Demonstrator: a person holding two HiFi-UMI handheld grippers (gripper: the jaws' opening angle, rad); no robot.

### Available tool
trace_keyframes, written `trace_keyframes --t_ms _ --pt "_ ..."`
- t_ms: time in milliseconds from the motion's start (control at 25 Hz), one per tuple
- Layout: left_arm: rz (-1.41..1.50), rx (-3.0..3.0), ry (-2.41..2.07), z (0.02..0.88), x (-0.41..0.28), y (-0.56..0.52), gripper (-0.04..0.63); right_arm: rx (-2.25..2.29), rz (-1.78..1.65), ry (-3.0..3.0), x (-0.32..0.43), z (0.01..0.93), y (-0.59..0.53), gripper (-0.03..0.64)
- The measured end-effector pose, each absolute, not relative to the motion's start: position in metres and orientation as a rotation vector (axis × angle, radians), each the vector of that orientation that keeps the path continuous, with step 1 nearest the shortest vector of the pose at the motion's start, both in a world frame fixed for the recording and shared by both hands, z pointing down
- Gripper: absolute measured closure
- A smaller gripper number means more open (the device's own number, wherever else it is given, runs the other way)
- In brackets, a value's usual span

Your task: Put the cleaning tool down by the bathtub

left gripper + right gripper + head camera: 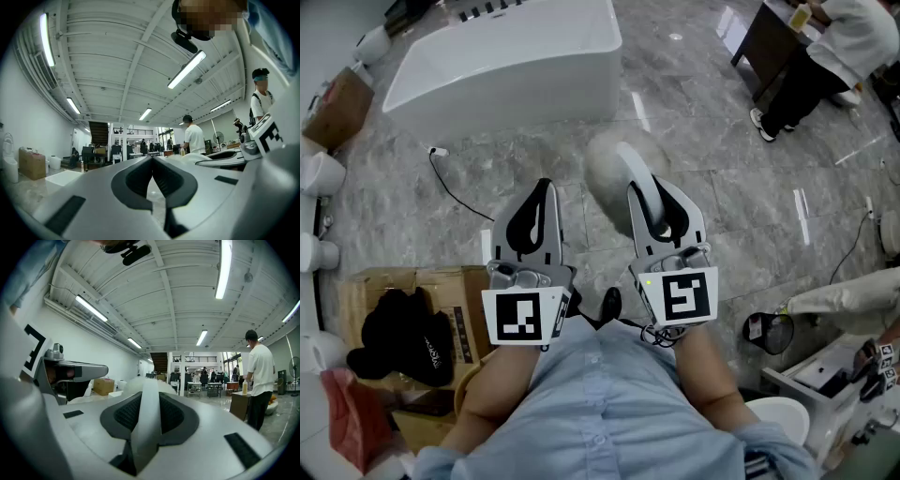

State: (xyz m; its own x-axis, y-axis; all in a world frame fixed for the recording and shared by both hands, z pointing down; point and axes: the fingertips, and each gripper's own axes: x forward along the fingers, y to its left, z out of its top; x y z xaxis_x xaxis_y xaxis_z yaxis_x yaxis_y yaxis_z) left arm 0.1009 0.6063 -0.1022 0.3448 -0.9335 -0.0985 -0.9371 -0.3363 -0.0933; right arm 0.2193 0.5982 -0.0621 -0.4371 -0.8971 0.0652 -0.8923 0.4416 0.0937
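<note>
In the head view, your right gripper [645,192] holds the white duster [607,167], whose fluffy head hangs over the grey floor [722,141], near the bathtub [506,70] but apart from it. Your left gripper [546,187] is alongside. In the left gripper view, its jaws meet with nothing between them. In the right gripper view, the jaws clamp the duster's handle [148,418].

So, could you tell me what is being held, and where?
The right gripper grips the cleaning tool by its white handle; the left gripper holds nothing.
</note>
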Motion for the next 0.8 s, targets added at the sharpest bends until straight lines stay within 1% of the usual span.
trace_keyframes --t_ms 480,800 --pt "0.031 -2.458 1.729 -0.101 0.108 0.609 0.58 1.628 -0.077 -2.576 0.235 -0.063 0.602 0.515" --pt "0.012 -2.433 1.783 -0.098 0.097 0.597 0.58 1.706 -0.039 -2.517 0.265 -0.053 0.584 0.515"
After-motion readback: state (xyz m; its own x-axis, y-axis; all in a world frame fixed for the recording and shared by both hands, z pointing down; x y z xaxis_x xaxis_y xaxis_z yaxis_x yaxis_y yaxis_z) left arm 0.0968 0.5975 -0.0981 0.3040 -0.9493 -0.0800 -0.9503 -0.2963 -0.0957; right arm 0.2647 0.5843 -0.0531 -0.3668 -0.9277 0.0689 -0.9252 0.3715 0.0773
